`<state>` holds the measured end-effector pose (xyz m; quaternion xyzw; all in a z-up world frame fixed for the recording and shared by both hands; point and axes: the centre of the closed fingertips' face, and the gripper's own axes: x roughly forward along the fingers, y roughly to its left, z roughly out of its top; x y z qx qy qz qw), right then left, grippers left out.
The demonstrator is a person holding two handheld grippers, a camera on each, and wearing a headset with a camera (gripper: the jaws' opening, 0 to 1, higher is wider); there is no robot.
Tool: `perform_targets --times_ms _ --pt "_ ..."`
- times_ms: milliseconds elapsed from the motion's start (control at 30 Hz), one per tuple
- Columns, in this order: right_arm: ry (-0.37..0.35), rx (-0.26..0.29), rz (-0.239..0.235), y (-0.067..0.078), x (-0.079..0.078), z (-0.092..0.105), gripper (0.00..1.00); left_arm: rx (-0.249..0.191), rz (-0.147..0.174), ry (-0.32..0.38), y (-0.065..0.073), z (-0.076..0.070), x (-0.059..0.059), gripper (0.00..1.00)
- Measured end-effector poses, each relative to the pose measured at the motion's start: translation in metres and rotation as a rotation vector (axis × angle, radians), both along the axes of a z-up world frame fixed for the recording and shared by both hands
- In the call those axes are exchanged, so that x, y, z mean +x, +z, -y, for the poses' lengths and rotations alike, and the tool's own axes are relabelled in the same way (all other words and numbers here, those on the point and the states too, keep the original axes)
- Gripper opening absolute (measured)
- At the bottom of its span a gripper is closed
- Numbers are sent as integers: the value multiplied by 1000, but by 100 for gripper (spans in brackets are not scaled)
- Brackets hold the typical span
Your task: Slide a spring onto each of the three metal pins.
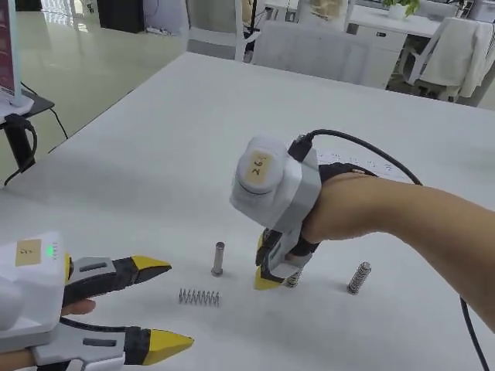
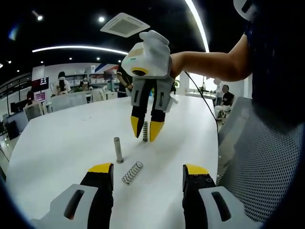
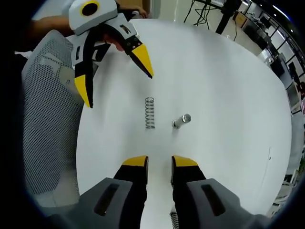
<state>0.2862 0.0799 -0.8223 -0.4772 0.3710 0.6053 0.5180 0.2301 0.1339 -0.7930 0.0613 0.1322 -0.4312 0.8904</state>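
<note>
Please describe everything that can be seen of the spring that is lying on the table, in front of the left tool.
The loose spring is a short coil of bare grey metal wire, with its turns open and evenly spaced. It lies flat on its side on the white table, just ahead of the left tool, whose jaws are open. The bare upright pin stands beside it, with a clear gap between them. Only the table touches the spring.

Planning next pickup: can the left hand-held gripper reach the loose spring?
Probably yes: the left hand-held gripper is open, and the spring lies flat just ahead of it, nothing between.
</note>
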Motion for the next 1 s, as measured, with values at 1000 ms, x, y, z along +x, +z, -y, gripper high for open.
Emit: perform_targets --times_ms 1000 --pt "43 30 -19 -33 -20 -41 12 8 -18 2 -5 -3 -4 53"
